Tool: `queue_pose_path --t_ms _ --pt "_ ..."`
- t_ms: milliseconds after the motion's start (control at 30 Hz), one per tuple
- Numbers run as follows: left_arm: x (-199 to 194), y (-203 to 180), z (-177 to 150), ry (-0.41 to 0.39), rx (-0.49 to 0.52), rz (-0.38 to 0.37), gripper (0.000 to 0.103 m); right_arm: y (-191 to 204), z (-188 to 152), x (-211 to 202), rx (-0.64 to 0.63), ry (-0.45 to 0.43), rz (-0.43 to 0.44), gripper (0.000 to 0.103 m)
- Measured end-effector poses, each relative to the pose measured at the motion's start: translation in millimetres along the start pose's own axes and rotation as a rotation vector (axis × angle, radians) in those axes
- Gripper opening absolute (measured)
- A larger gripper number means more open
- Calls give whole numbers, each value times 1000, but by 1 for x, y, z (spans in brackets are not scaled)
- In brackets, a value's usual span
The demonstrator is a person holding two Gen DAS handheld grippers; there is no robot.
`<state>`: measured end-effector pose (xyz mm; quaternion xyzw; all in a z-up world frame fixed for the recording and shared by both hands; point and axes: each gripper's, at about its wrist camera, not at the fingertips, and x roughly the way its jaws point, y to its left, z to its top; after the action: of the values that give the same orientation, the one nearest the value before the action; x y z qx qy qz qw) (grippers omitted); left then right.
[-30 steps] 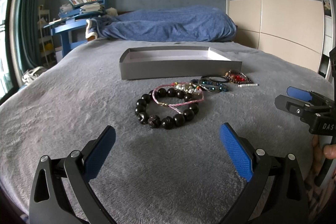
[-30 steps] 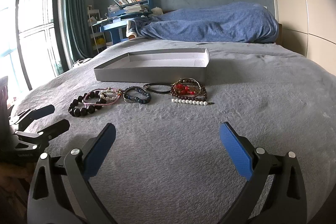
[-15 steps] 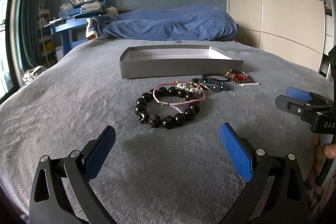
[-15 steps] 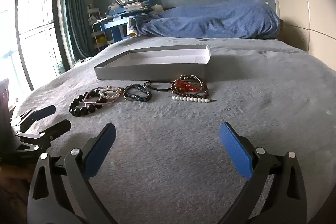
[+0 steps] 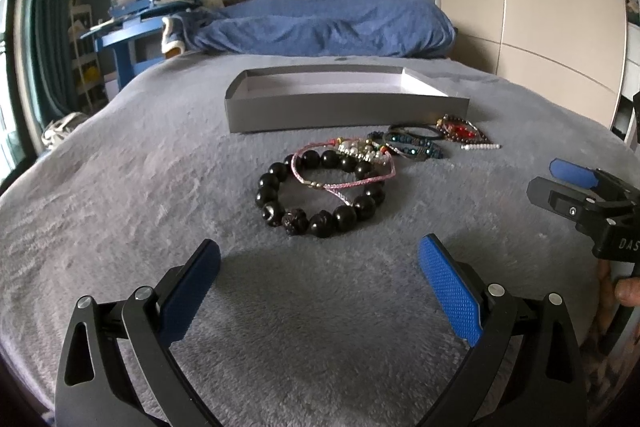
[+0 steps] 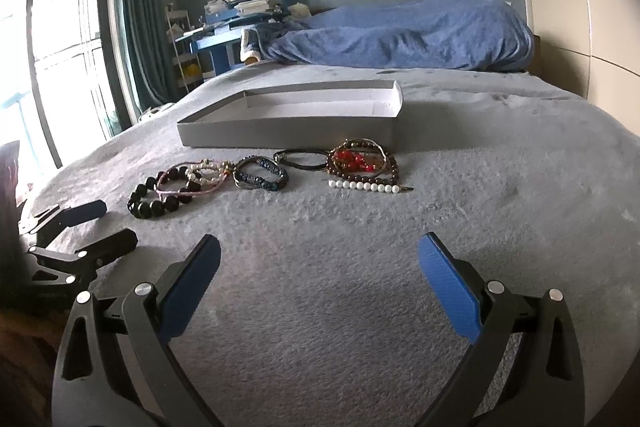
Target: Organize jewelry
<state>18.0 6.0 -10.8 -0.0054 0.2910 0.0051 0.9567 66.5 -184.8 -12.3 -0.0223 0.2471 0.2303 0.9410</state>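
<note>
Several bracelets lie in a row on the grey blanket in front of a shallow grey box [image 5: 344, 109] [image 6: 288, 131]. The black bead bracelet [image 5: 320, 215] [image 6: 154, 205] lies nearest, with a pink cord bracelet [image 5: 344, 183] across it. A dark blue bead bracelet [image 5: 416, 147] [image 6: 260, 175], a black band [image 6: 300, 159], a red and brown bead cluster [image 5: 460, 131] [image 6: 360, 161] and a white pearl strand [image 6: 368, 186] follow. My left gripper [image 5: 320, 279] [image 6: 86, 227] is open and empty, just short of the black beads. My right gripper [image 6: 320, 279] [image 5: 560, 179] is open and empty, nearer than the pearls.
A rumpled blue duvet [image 5: 320, 23] lies at the far end of the bed. A blue desk with stacked books [image 5: 152, 3] stands at the back left. Wardrobe doors [image 5: 532, 7] rise on the right. A window and curtain [image 6: 80, 47] are on the left.
Both grippers have edged slightly forward toward the bracelets. Both stay open and nothing has been picked up.
</note>
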Motion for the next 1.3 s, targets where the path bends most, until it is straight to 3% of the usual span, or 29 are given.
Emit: queue_pose_path --t_ms 233,433,867,1067,1300 --pt "1 0 1 20 -1 -15 97 -1 4 7 29 49 -55 97" --pt "-3 -2 3 14 -3 -2 97 -4 3 3 56 21 -83 98" --pt "-18 1 14 -10 -39 -34 96 -2 2 -2 38 9 -73 98" --pt "-12 -3 28 8 10 -68 95 -3 9 3 32 69 -49 98" --pt "8 2 51 38 42 -76 77 -9 17 13 32 126 -13 98"
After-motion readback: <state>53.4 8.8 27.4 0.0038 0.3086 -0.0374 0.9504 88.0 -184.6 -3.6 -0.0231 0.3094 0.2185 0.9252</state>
